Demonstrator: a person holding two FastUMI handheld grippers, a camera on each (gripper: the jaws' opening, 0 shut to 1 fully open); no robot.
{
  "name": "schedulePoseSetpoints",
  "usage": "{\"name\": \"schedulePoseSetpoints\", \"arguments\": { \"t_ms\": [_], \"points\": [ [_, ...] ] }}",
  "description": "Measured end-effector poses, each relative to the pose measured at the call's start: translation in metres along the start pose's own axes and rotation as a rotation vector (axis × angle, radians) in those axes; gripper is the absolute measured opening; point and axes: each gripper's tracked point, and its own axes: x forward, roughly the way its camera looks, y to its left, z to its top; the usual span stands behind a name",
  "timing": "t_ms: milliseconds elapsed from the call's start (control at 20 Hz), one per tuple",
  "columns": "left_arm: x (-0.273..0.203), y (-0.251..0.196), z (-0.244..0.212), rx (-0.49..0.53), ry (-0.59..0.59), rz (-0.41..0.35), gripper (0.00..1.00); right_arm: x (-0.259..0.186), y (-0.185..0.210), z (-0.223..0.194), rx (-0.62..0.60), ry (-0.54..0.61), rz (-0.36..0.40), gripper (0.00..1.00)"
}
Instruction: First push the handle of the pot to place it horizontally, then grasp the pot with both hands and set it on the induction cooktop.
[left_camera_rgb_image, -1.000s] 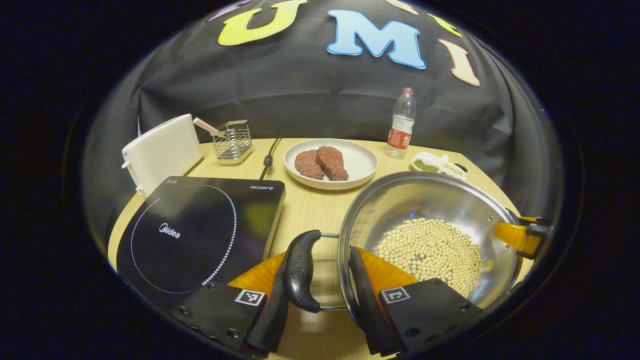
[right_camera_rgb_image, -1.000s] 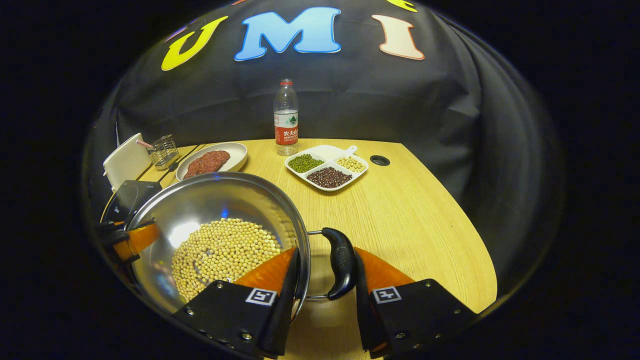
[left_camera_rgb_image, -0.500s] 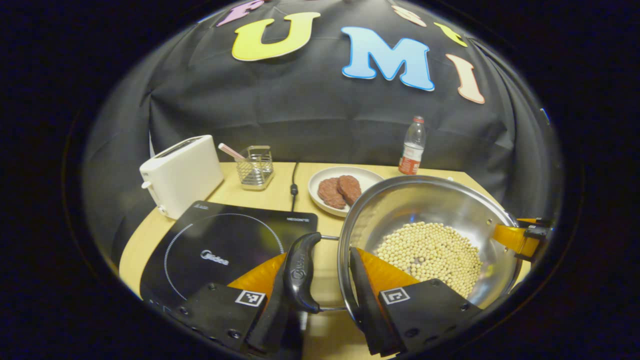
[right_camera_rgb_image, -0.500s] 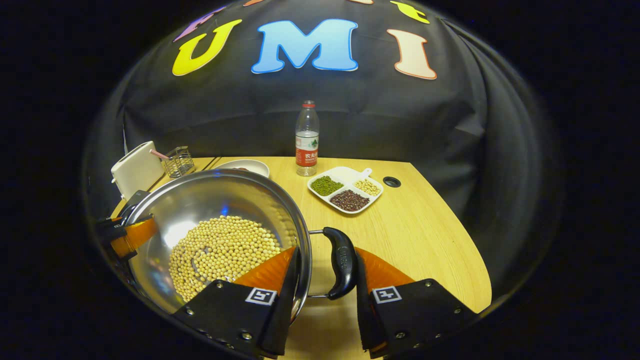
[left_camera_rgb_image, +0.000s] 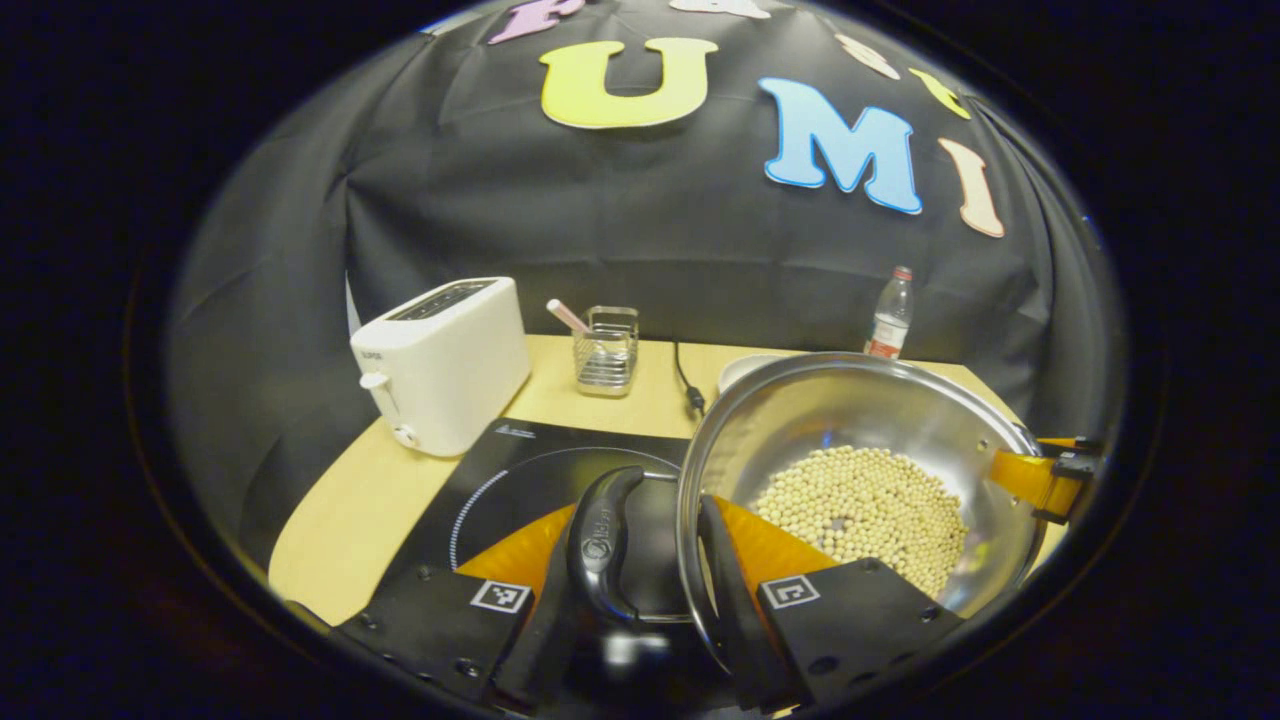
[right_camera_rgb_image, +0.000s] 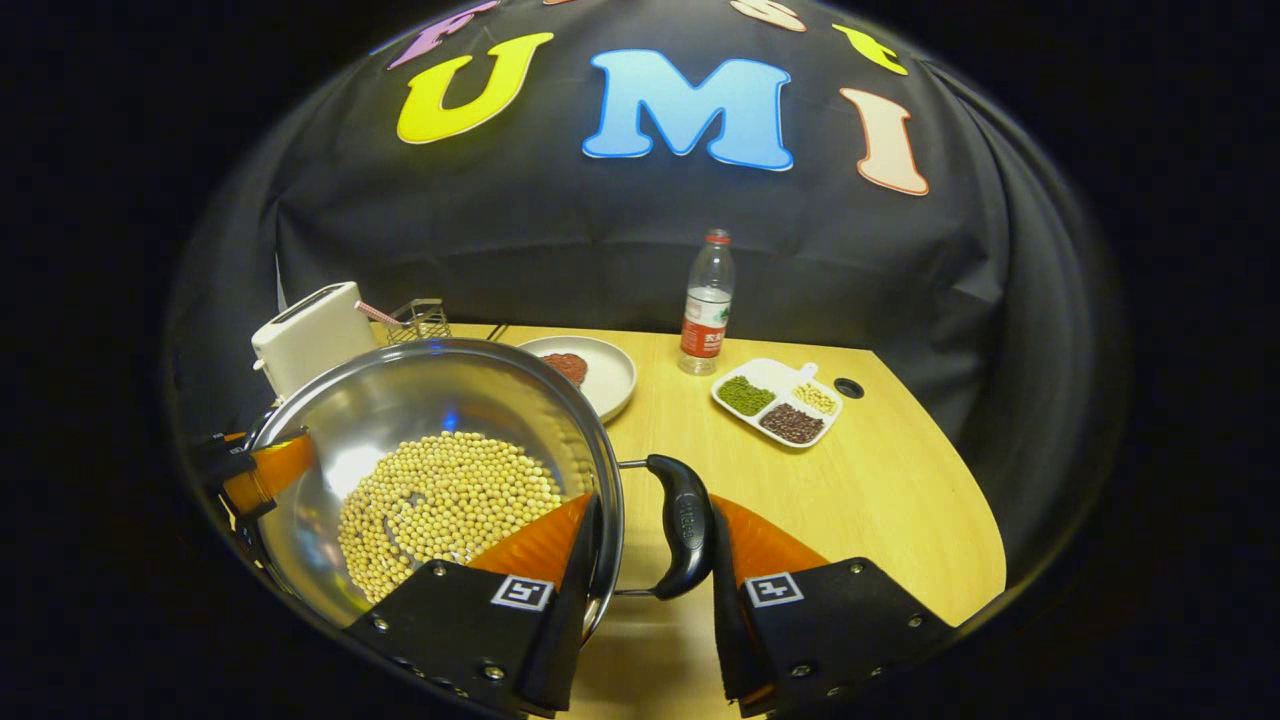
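Above induction cooktop (left_camera_rgb_image: 520, 470): steel pot (left_camera_rgb_image: 860, 420) of soybeans (left_camera_rgb_image: 860, 505) held off table, near edge over cooktop glass. Left gripper (left_camera_rgb_image: 640, 560) clamps across pot's left handle (left_camera_rgb_image: 600, 545), one finger outside handle, other inside rim. Right gripper (right_camera_rgb_image: 645, 545) grips right handle (right_camera_rgb_image: 685, 525) same way. Toaster (left_camera_rgb_image: 440, 360) behind cooktop, wire rack (left_camera_rgb_image: 605, 350) beside it. Plate of meat (right_camera_rgb_image: 590, 370), water bottle (right_camera_rgb_image: 705, 305), divided bean tray (right_camera_rgb_image: 780, 405) on wooden table (right_camera_rgb_image: 860, 500).

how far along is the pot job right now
Done: both handles are gripped, left gripper and right gripper each shut on the pot. In hand: the pot hangs beside and partly over the induction cooktop. Left: centre it on the ring and set it down.
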Motion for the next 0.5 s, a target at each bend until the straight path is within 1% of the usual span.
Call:
{"name": "schedulePoseSetpoints", "arguments": {
  "t_ms": [100, 300, 500],
  "points": [
    [0.002, 0.023, 0.0, -0.001, 0.001, 0.003, 0.65, 0.002, 0.022, 0.001, -0.001, 0.003, 0.0, 0.55],
    [0.008, 0.068, 0.001, -0.006, 0.0, 0.013, 0.73, 0.005, 0.064, 0.003, -0.008, 0.001, 0.004, 0.55],
    [0.013, 0.115, 0.005, 0.0, -0.002, 0.033, 0.73, 0.01, 0.106, 0.007, -0.018, -0.004, 0.01, 0.55]
  ]
}}
